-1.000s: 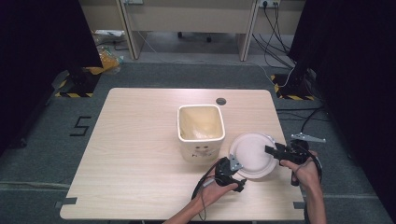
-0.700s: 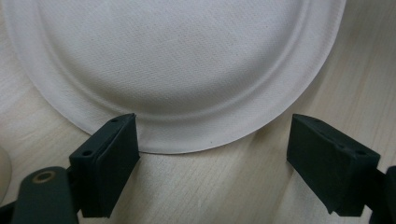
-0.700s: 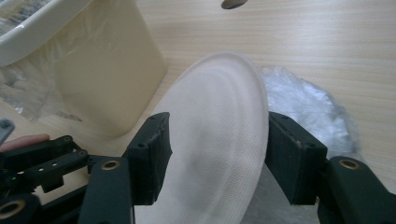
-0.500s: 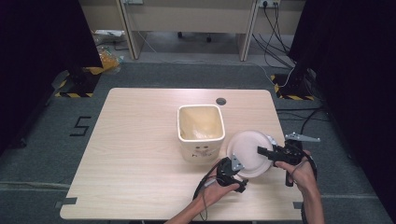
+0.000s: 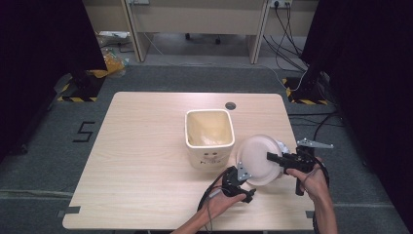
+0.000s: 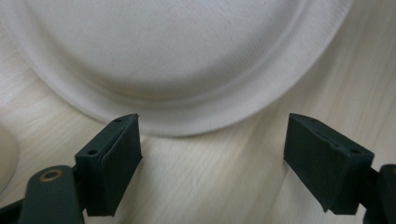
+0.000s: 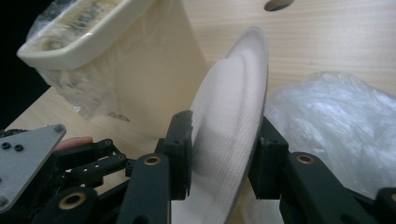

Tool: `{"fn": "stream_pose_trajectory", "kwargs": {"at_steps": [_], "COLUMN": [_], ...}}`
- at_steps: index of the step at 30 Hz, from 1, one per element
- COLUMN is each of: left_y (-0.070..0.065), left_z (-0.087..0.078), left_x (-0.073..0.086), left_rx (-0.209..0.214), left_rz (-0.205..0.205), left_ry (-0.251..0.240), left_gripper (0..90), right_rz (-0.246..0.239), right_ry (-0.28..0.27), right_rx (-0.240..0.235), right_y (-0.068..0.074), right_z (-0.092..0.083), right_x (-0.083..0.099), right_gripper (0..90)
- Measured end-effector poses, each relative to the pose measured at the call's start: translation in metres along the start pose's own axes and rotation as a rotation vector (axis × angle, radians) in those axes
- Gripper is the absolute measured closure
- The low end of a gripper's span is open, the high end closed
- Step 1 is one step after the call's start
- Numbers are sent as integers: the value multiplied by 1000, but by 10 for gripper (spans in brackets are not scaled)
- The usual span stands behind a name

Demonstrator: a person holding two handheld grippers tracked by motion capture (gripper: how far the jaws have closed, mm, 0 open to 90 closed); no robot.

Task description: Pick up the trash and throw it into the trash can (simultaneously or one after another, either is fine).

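A white paper plate point(image 5: 258, 158) stands tilted on edge at the table's right front, next to a cream bin point(image 5: 209, 157). My right gripper point(image 5: 272, 157) comes in from the right. Its jaws have just been closing, and in the right gripper view the pads point(image 7: 181, 140) press on both faces of the plate point(image 7: 229, 121). My left gripper point(image 5: 243, 171) sits low at the plate's near-left edge. In the left gripper view that gripper point(image 6: 212, 163) is open over the wood, with the plate's underside point(image 6: 187, 51) just ahead and nothing between the pads.
The bin point(image 7: 154, 79) holds a plastic liner and stands mid-table. A crumpled clear plastic bag point(image 7: 327, 121) lies behind the plate near the table's right edge point(image 5: 291, 131). A round cable hole point(image 5: 230, 106) sits at the back of the wooden table point(image 5: 136, 161).
My right gripper has rolled over and its jaws have closed on the plate's right rim; the plate now tilts up more. The left gripper has stayed in place.
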State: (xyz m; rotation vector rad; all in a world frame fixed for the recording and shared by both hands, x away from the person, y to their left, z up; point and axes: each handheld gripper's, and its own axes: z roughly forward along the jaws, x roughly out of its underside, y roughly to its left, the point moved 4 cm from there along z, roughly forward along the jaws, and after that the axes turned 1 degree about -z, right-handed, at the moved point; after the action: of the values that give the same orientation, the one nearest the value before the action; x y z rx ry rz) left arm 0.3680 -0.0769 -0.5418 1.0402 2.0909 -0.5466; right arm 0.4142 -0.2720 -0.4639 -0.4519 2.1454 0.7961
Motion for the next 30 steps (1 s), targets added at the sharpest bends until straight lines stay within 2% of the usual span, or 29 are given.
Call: {"fn": "stream_pose_trajectory", "kwargs": {"at_steps": [4, 8, 11, 16, 24, 30], "left_y": [1, 10, 22, 38, 59, 78], "left_z": [-16, -35, -51, -73, -100, -115], "left_x": [12, 28, 42, 60, 82, 96], "left_rx": [-1, -12, -38, -81, -131, -169], "left_rz": [23, 25, 5, -20, -58, -106], "left_ry": [10, 19, 24, 14, 16, 15], "left_gripper": [182, 182, 181, 181, 179, 178], "right_rz": [-26, -35, -19, 0, 3, -12], "right_ry": [-10, -23, -45, -73, -107, -142], "right_rx": [-42, -61, -116, -145, -168, -175], "right_y": [10, 14, 17, 19, 24, 30], "right_z": [-2, -4, -6, -8, -16, -25], "right_x": [-3, -5, -7, -9, -13, -21], "right_gripper": [712, 745, 796, 835, 836, 836]}}
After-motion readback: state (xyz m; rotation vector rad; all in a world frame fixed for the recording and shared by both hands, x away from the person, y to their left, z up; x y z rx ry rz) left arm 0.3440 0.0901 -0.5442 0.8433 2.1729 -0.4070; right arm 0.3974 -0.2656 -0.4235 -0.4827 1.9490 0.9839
